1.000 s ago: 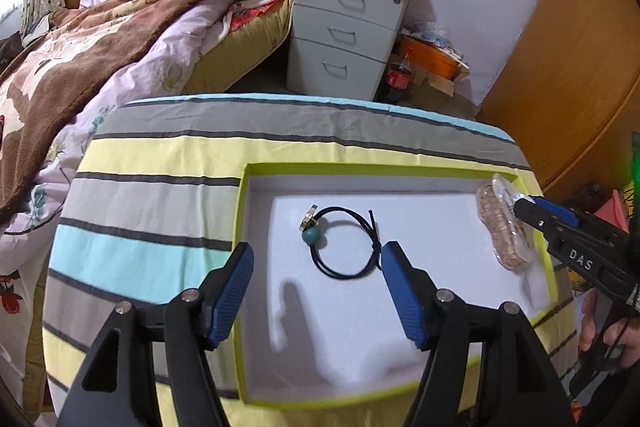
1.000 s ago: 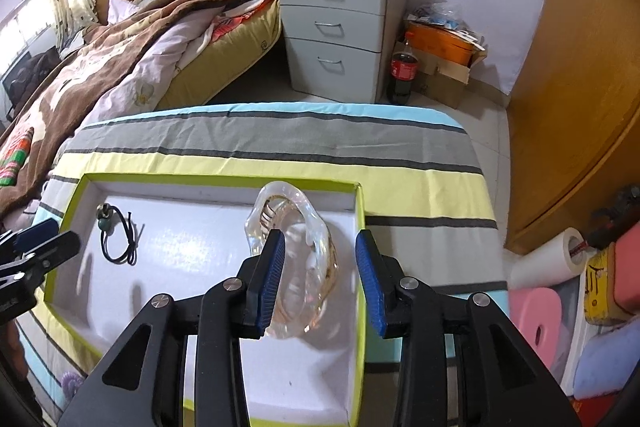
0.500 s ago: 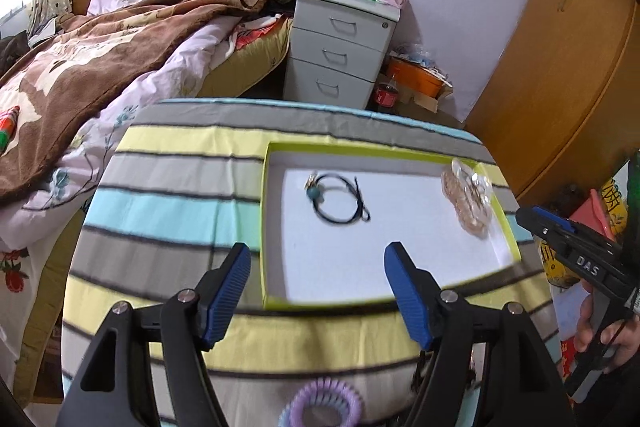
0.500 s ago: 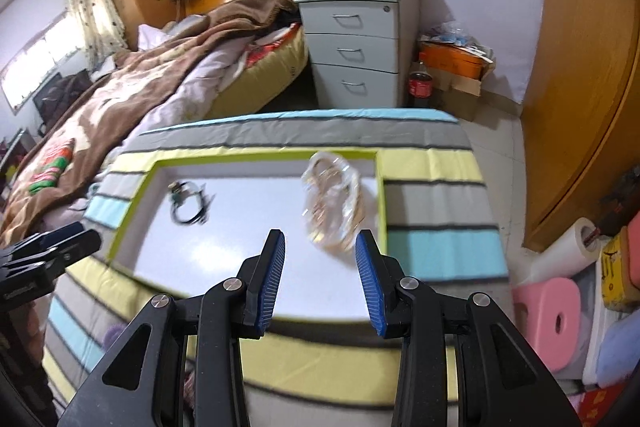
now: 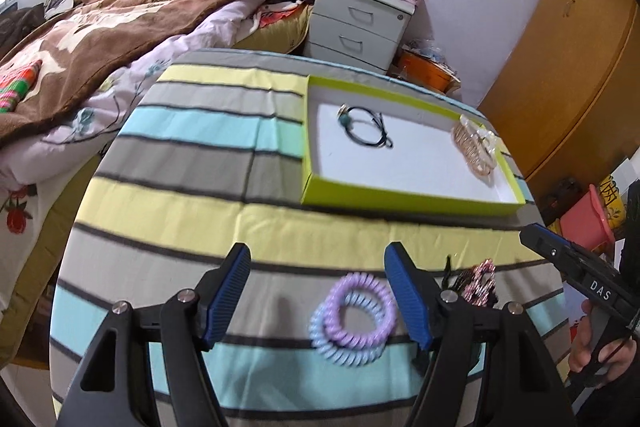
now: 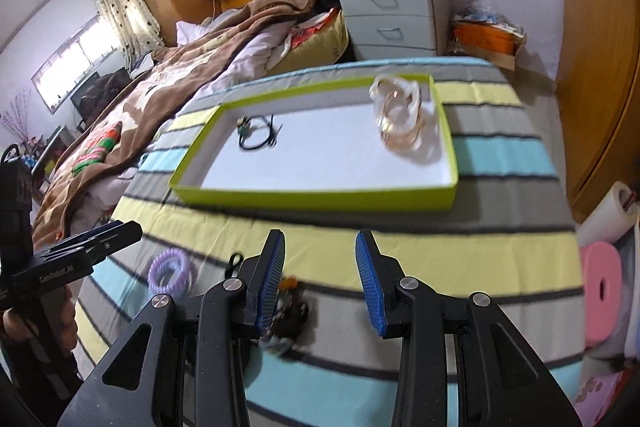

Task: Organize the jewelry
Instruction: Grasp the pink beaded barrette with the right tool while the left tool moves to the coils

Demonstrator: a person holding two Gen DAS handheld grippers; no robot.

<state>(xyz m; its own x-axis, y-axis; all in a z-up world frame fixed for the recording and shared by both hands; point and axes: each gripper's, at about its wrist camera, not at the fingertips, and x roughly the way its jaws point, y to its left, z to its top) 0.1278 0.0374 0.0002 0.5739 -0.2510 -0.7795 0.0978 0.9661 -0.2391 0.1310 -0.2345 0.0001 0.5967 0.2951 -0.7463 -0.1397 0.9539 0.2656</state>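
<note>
Now that both grippers have drawn back from the tray (image 5: pixel 404 201), their jaws stand open and empty: the left gripper (image 5: pixel 318 293) hovers over the spiral hair tie (image 5: pixel 354 319), the right gripper (image 6: pixel 320 279) beside a dark clip (image 6: pixel 290 311). Beyond the jaws the tray holds two pieces, one black cord bracelet (image 5: pixel 366 127) and one clear claw clip (image 6: pixel 398 115); two or so pieces wait on the worktop (image 5: pixel 180 163).

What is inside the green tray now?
Inside the green tray lie two things: a black cord bracelet with a teal bead toward its left end, and a clear hair claw clip at its right end. The near wall hides a strip of the tray floor.
</note>
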